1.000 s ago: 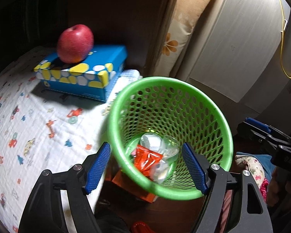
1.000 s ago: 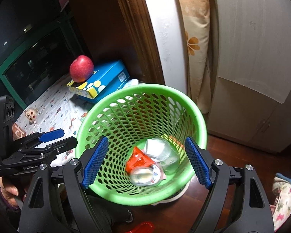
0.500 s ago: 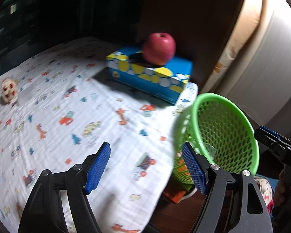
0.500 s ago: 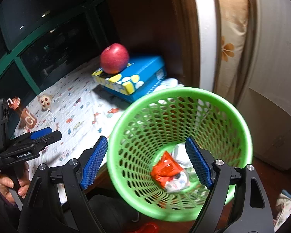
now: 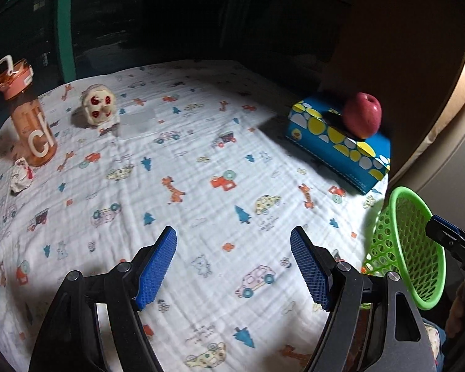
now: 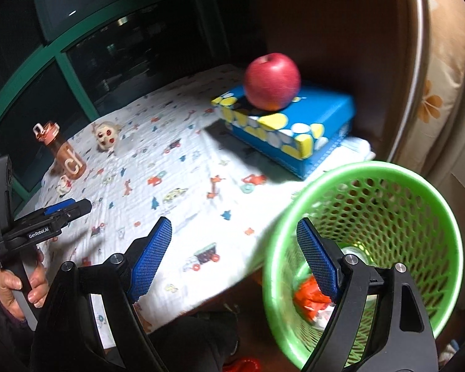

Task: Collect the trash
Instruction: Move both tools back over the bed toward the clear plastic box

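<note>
Both wrist views down onto patterned cloth (image 5: 201,186)

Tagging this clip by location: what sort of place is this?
Probably a home bedroom or living room: a cartoon-print cloth spread over a table, a floral pillow against a cabinet, and a green wastebasket.

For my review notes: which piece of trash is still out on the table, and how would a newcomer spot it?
Start at the white patterned cloth covering the table, then go to the orange bottle at its far left. Right at the bottle's foot lies a small crumpled wrapper, white with red marks. It is the only flattened, wrinkled scrap there; the nearby toy is rounded and upright.
</note>
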Motion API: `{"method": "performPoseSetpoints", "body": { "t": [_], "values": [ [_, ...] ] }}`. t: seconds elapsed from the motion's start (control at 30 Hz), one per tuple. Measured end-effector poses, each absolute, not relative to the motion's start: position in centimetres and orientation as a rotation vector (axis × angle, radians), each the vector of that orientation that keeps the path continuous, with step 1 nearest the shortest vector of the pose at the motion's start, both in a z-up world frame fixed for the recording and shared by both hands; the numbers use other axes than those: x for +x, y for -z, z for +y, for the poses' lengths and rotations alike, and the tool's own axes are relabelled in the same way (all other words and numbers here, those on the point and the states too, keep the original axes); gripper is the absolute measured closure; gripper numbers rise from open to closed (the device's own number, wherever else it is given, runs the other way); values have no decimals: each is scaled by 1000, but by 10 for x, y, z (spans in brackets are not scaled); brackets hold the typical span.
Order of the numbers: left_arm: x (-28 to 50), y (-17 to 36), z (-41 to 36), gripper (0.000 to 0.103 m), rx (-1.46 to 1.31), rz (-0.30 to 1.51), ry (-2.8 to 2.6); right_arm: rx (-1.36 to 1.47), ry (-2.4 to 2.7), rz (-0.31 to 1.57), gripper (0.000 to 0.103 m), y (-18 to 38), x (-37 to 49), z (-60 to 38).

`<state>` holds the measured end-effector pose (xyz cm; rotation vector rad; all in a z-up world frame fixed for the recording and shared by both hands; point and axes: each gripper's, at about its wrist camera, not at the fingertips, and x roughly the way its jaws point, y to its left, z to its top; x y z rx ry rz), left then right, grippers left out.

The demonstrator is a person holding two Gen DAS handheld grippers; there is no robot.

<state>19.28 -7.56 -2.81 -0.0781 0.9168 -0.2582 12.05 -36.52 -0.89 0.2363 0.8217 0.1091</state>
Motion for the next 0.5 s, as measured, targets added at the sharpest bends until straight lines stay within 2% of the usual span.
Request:
{"method": "performPoseSetpoints", "body": {
  "t": [0.5],
  "values": [
    [192, 39, 13, 30, -173, 918, 86, 163, -255, 846, 19, 6, 179, -278]
  ]
}}
